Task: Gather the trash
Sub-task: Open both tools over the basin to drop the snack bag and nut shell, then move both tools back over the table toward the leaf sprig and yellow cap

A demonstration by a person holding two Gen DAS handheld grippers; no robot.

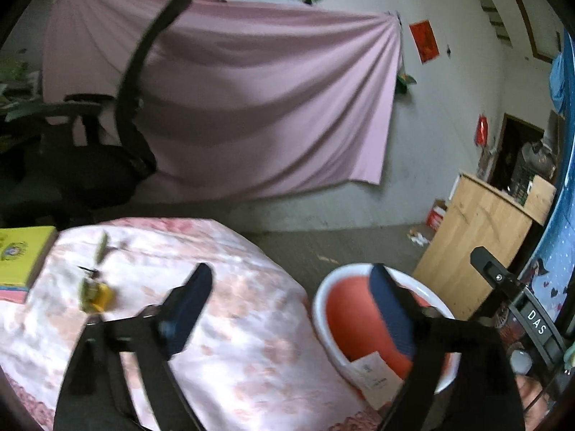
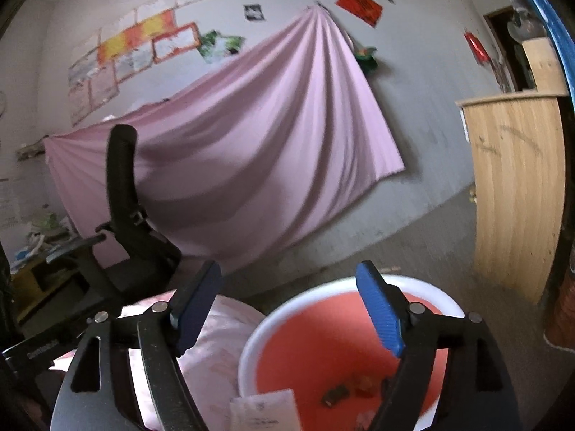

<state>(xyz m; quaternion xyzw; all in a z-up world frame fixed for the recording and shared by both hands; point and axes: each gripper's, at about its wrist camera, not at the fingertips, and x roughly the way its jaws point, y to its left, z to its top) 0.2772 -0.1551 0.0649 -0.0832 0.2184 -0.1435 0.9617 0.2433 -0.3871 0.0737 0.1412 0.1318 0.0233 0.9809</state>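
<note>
A white basin with a red inside (image 1: 325,298) stands on the floor beside a table covered in pink floral cloth (image 1: 230,323). A white paper slip (image 1: 373,373) leans on the basin's near rim. On the cloth lie a crumpled yellow-green wrapper (image 1: 95,294) and a thin green scrap (image 1: 102,248). My left gripper (image 1: 291,276) hangs open over the table's edge and the basin, with nothing between its fingers. My right gripper (image 2: 289,273) is open above the basin (image 2: 258,330), also holding nothing. Small dark and orange bits (image 2: 336,393) lie in the basin, near the paper slip (image 2: 264,409).
A black office chair (image 1: 107,165) stands behind the table, before a pink sheet (image 1: 251,107) pinned to the wall. A wooden cabinet (image 1: 478,237) stands right of the basin. A yellow-green book (image 1: 21,255) lies at the table's left edge.
</note>
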